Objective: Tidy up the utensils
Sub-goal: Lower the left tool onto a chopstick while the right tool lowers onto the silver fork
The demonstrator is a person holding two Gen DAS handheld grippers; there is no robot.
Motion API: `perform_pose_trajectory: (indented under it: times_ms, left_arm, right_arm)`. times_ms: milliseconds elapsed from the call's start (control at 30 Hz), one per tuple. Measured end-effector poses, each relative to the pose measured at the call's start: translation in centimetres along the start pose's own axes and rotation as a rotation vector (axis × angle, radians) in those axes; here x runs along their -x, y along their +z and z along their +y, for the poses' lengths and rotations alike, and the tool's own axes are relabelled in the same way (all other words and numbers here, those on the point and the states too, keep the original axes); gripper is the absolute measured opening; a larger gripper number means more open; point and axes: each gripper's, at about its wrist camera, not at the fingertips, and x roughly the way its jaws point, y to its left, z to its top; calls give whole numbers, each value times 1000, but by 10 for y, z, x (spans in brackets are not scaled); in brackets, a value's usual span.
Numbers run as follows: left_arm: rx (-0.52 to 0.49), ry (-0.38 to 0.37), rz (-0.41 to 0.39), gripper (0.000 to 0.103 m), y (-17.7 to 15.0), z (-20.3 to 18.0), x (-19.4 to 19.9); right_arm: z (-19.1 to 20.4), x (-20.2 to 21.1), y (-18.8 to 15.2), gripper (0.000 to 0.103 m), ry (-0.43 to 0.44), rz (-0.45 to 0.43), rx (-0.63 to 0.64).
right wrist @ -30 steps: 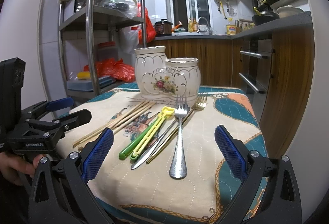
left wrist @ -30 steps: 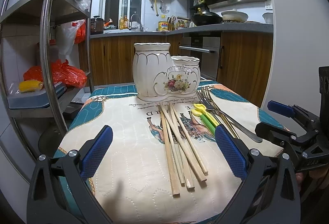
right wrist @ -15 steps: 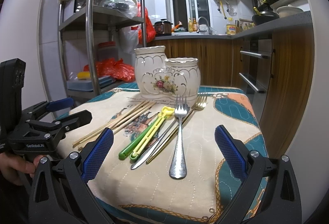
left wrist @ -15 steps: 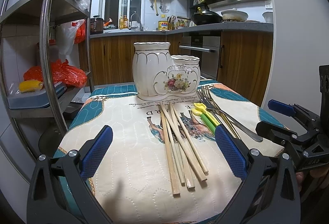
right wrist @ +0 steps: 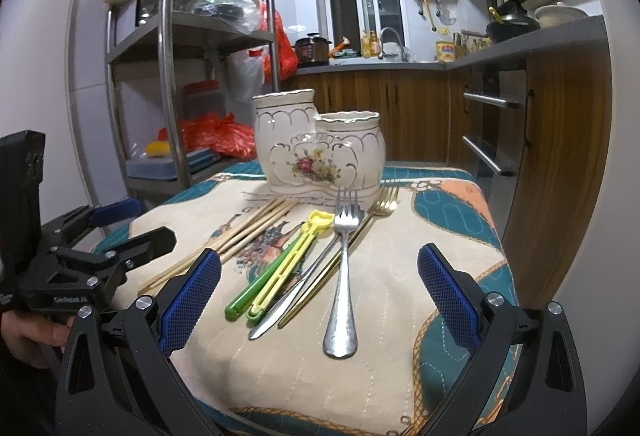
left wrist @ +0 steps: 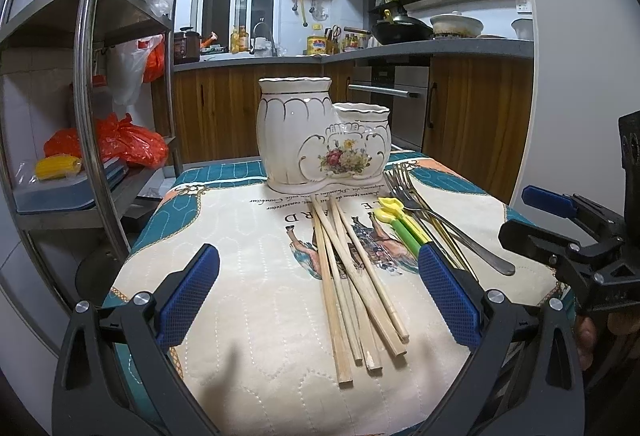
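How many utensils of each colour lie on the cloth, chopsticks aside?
Silver: 2, silver fork and knife
Gold: 1, gold fork
Green: 1, green utensil
Yellow: 1, yellow utensil
Total: 5

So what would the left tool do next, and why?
Probably lower the open left tool onto the bundle of wooden chopsticks lying right between its blue pads; nothing is held yet, and the white ceramic two-cup holder looks empty.

Both wrist cams low at table's near edge, facing the ceramic holder (left wrist: 324,140) (right wrist: 318,148) at frame center; left offset left, right offset right; each catches the other gripper at frame edge.
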Motion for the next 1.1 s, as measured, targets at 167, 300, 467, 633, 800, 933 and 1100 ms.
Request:
perform_pose_trajectory:
  times_ms: [167,300,467,633,800,933,1100]
  left_arm:
    - [4,1,8,98,1,2,-2]
    - [-5,4,30,91,3,3,-7]
    - [34,-20,106,65,12,11,-24]
    - [76,-90,231,48,21,20,-50]
    - [64,-147,335,43,28,16,-74]
    - [66,-162,389,41,35,13,-88]
    - [49,-169,472,24,37,9,-108]
  right_arm:
    - [-4,-1,1,98,-1,0,-13]
    - [-4,-4,3,98,0,13,-10]
    - [-9,-10,11,91,0,52,-18]
    - [-17,-32,19,63,6,162,-12]
    - [-24,-59,25,51,31,282,12]
    - [-27,-80,28,46,62,380,27]
    - [-30,-99,25,30,102,467,25]
